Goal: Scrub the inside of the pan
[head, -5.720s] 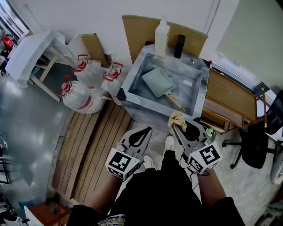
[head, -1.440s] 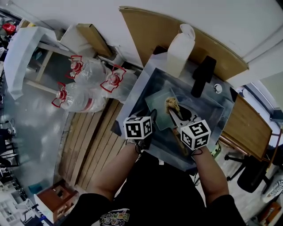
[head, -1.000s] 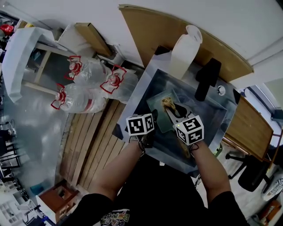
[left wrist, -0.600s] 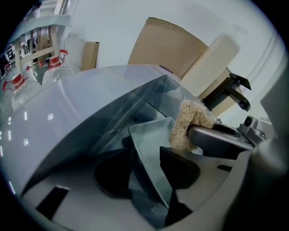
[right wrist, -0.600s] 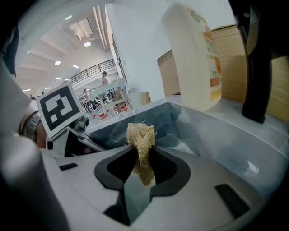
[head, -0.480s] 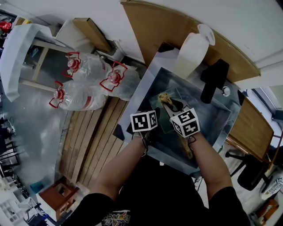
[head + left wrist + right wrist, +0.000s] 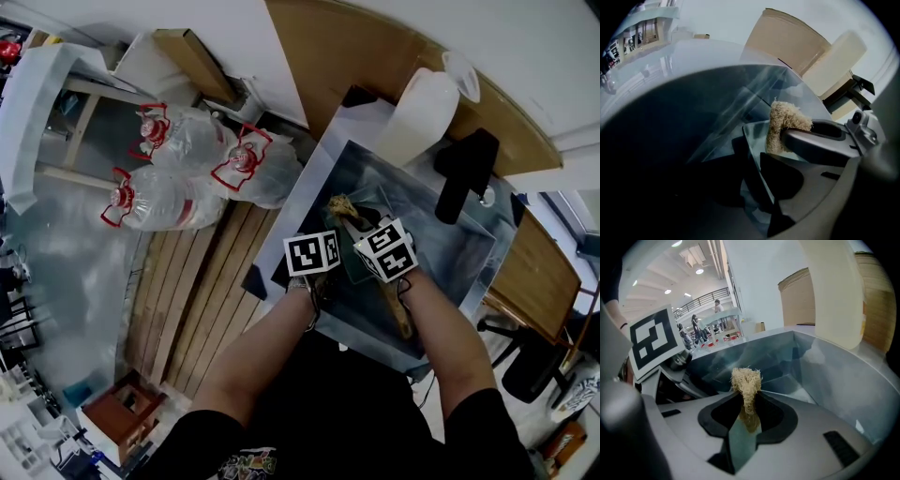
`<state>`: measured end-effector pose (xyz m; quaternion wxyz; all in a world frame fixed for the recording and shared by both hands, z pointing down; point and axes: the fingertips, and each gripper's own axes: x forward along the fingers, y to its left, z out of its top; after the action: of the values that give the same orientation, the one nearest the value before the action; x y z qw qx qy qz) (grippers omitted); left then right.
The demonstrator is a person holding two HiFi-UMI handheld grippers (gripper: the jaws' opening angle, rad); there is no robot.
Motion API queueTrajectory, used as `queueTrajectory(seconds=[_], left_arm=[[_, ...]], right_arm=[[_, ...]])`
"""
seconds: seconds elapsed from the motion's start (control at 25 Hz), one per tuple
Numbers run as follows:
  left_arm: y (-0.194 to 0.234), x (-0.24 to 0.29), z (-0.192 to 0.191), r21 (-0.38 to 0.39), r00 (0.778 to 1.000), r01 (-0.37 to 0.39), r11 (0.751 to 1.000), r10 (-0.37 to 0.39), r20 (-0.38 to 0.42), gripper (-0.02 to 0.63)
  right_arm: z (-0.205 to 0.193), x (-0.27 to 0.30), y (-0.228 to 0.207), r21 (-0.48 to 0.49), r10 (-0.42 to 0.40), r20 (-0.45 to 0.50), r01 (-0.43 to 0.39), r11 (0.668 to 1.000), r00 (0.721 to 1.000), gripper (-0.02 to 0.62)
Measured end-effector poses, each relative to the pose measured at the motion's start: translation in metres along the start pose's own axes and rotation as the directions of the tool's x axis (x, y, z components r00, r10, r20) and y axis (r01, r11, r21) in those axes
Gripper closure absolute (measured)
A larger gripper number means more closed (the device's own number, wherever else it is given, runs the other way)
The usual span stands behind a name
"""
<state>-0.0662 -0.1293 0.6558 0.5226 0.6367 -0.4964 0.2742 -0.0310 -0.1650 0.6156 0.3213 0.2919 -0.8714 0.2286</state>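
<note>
A pale green square pan [image 7: 351,269] with a wooden handle [image 7: 398,315] lies in the metal sink [image 7: 309,183]. My left gripper [image 7: 754,165], under its marker cube [image 7: 312,253], straddles the pan's near rim [image 7: 751,140]. Its jaws have just been closing, with the rim between them. The right pad touches the rim, and a thin gap shows on the left side. My right gripper [image 7: 747,397] is shut on a tan fibre scrubber [image 7: 746,380]. It holds the scrubber [image 7: 339,204] just over the pan's inside [image 7: 757,129], close to the left gripper.
A white jug [image 7: 427,103] and a black object [image 7: 464,173] stand at the sink's far edge, against a brown board [image 7: 375,47]. Several water bottles with red handles [image 7: 187,187] lie to the left. Wooden slats [image 7: 197,291] cover the floor beside the sink.
Both grippers have sunk deeper into the sink. The right one has carried the scrubber left, so the two marker cubes now sit side by side over the pan.
</note>
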Motion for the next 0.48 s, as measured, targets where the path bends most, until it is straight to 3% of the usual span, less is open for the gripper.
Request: queueTrajectory(seconds=[0.48], left_arm=[[-0.002, 0.003, 0.000, -0.020, 1.000, 0.020, 1.000, -0.020, 0.010, 0.529]], right_arm=[[-0.004, 0.022, 0.007, -0.020, 0.019, -0.039, -0.020, 1.000, 0.999, 0.486]])
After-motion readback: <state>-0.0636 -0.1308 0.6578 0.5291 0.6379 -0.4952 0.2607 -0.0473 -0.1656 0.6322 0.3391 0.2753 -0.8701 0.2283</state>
